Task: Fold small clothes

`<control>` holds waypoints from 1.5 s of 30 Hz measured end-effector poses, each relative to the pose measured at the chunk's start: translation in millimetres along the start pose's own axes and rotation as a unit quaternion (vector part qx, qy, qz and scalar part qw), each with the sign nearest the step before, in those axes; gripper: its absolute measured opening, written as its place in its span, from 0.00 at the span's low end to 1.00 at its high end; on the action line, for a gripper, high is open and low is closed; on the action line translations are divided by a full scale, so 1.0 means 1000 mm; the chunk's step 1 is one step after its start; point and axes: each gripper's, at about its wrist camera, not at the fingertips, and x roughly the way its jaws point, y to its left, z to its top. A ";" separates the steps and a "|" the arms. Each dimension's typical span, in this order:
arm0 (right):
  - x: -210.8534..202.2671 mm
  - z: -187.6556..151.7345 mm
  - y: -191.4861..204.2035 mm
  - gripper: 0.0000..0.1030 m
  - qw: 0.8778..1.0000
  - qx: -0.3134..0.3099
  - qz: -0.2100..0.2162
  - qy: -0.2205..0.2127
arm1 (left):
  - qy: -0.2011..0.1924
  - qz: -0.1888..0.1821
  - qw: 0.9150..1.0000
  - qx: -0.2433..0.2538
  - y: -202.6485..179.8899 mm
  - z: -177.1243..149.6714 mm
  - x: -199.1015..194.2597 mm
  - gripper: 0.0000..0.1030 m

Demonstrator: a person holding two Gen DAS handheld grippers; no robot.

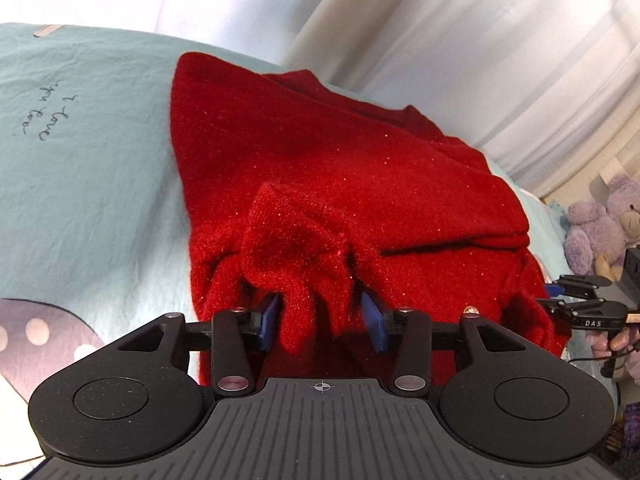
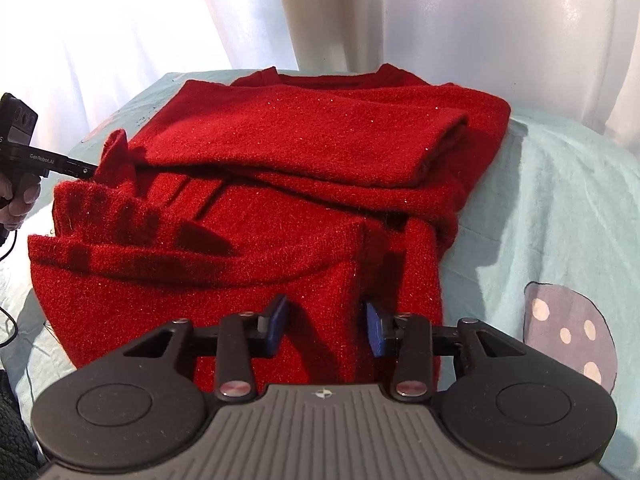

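Note:
A red fuzzy sweater lies on a pale blue sheet, neck at the far end, one sleeve folded across the chest. It also fills the left wrist view. My left gripper has its jaws around a bunched fold of the near hem, blue pads pressed into the cloth. It also shows in the right wrist view at the sweater's left edge. My right gripper has its jaws around the lifted near hem, and shows small in the left wrist view.
The sheet carries handwriting and a spotted mushroom print. White curtains hang behind the bed. Purple plush toys sit at the right. A cable trails at the left edge.

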 end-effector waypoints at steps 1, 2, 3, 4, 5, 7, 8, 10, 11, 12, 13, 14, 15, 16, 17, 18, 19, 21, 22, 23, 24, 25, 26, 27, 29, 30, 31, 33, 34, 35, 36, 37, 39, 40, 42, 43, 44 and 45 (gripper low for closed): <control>0.001 0.001 0.001 0.31 1.000 0.003 -0.001 -0.001 | -0.005 0.000 1.000 0.000 -0.002 0.000 -0.001 0.16; 0.001 0.001 0.003 0.26 1.000 0.003 -0.005 -0.003 | -0.013 0.001 1.000 -0.005 -0.004 -0.001 -0.005 0.16; 0.000 0.002 0.006 0.11 1.000 -0.007 -0.011 -0.008 | -0.025 0.002 1.000 -0.006 -0.007 -0.002 -0.011 0.16; -0.003 0.001 0.011 0.11 1.000 -0.021 -0.014 -0.013 | -0.036 0.003 0.999 -0.004 -0.010 -0.003 -0.017 0.15; -0.008 0.001 0.018 0.11 0.999 -0.040 -0.020 -0.021 | -0.049 0.002 0.999 0.000 -0.016 -0.004 -0.027 0.15; -0.024 0.004 0.033 0.10 0.995 -0.080 -0.027 -0.048 | -0.086 -0.005 0.996 0.006 -0.029 -0.001 -0.053 0.15; -0.034 0.008 0.038 0.10 0.994 -0.088 -0.024 -0.065 | -0.106 -0.011 0.994 0.008 -0.035 0.001 -0.066 0.15; -0.058 0.019 0.046 0.10 0.990 -0.096 -0.014 -0.107 | -0.158 -0.015 0.987 0.023 -0.052 0.012 -0.100 0.15; -0.071 0.028 0.050 0.10 0.985 -0.101 -0.015 -0.136 | -0.179 -0.011 0.983 0.035 -0.059 0.019 -0.113 0.15; -0.083 0.037 0.052 0.10 0.981 -0.106 -0.018 -0.164 | -0.197 -0.008 0.979 0.046 -0.064 0.028 -0.124 0.15; -0.091 0.045 0.052 0.10 0.977 -0.105 -0.023 -0.185 | -0.215 -0.006 0.975 0.052 -0.066 0.036 -0.131 0.15; -0.099 0.056 0.049 0.10 0.971 -0.098 -0.033 -0.213 | -0.228 -0.003 0.972 0.053 -0.065 0.045 -0.136 0.15; -0.104 0.066 0.043 0.10 0.967 -0.086 -0.040 -0.236 | -0.240 0.007 0.970 0.048 -0.063 0.055 -0.137 0.16; -0.105 0.076 0.036 0.10 0.964 -0.070 -0.046 -0.251 | -0.246 0.021 0.968 0.037 -0.058 0.064 -0.134 0.17; -0.103 0.085 0.028 0.10 0.963 -0.055 -0.055 -0.260 | -0.242 0.033 0.970 0.021 -0.050 0.072 -0.126 0.17; -0.096 0.093 0.018 0.10 0.962 -0.037 -0.068 -0.263 | -0.234 0.046 0.971 -0.001 -0.038 0.080 -0.114 0.17; -0.087 0.100 0.008 0.10 0.962 -0.015 -0.080 -0.260 | -0.221 0.061 0.973 -0.019 -0.029 0.085 -0.099 0.17; -0.060 0.110 -0.018 0.11 0.965 0.036 -0.101 -0.238 | -0.176 0.084 0.979 -0.065 -0.002 0.090 -0.062 0.18; -0.045 0.112 -0.031 0.11 0.966 0.066 -0.117 -0.221 | -0.150 0.087 0.981 -0.085 0.009 0.088 -0.044 0.18; -0.030 0.112 -0.043 0.11 0.967 0.090 -0.129 -0.200 | -0.129 0.084 0.983 -0.099 0.018 0.085 -0.029 0.19; -0.014 0.112 -0.054 0.11 0.969 0.113 -0.134 -0.172 | -0.113 0.083 0.984 -0.109 0.024 0.080 -0.015 0.22; -0.002 0.109 -0.062 0.12 0.971 0.128 -0.133 -0.152 | -0.105 0.088 0.984 -0.114 0.028 0.075 -0.006 0.28; 0.009 0.106 -0.068 0.12 0.972 0.139 -0.131 -0.133 | -0.104 0.092 0.984 -0.116 0.030 0.072 -0.002 0.31; 0.018 0.103 -0.071 0.14 0.974 0.143 -0.134 -0.116 | -0.106 0.090 0.983 -0.119 0.034 0.069 0.001 0.38; 0.024 0.098 -0.072 0.17 0.976 0.139 -0.132 -0.105 | -0.105 0.076 0.982 -0.136 0.042 0.068 0.002 0.45; 0.025 0.098 -0.073 0.20 0.977 0.138 -0.127 -0.106 | -0.105 0.069 0.982 -0.143 0.045 0.069 0.002 0.51; 0.027 0.097 -0.072 0.25 0.977 0.142 -0.120 -0.105 | -0.105 0.066 0.982 -0.143 0.046 0.071 0.003 0.55; 0.029 0.098 -0.075 0.27 0.976 0.156 -0.105 -0.106 | -0.101 0.076 0.983 -0.133 0.043 0.074 0.008 0.56; 0.030 0.099 -0.076 0.27 0.976 0.161 -0.103 -0.105 | -0.101 0.080 0.983 -0.128 0.041 0.076 0.009 0.54; 0.031 0.099 -0.077 0.26 0.976 0.160 -0.104 -0.105 | -0.107 0.080 0.984 -0.121 0.038 0.075 0.009 0.51; 0.035 0.100 -0.075 0.20 0.976 0.152 -0.115 -0.106 | -0.112 0.081 0.984 -0.112 0.036 0.076 0.008 0.37; 0.033 0.100 -0.068 0.14 0.976 0.138 -0.128 -0.108 | -0.116 0.085 0.984 -0.103 0.033 0.077 0.008 0.15; 0.035 0.101 -0.055 0.08 0.976 0.105 -0.152 -0.114 | -0.130 0.096 0.982 -0.095 0.027 0.079 0.004 0.15; 0.033 0.101 -0.048 0.08 0.975 0.082 -0.168 -0.118 | -0.139 0.096 0.981 -0.091 0.025 0.081 0.000 0.15; 0.028 0.106 -0.033 0.07 0.971 0.043 -0.195 -0.135 | -0.162 0.092 0.979 -0.084 0.017 0.088 -0.012 0.15; 0.023 0.109 -0.028 0.07 0.967 0.029 -0.205 -0.146 | -0.175 0.085 0.978 -0.081 0.013 0.093 -0.018 0.15; 0.018 0.113 -0.023 0.07 0.964 0.020 -0.213 -0.159 | -0.186 0.079 0.976 -0.078 0.009 0.099 -0.024 0.15; 0.013 0.119 -0.019 0.07 0.959 0.011 -0.222 -0.174 | -0.196 0.077 0.975 -0.073 0.004 0.107 -0.028 0.15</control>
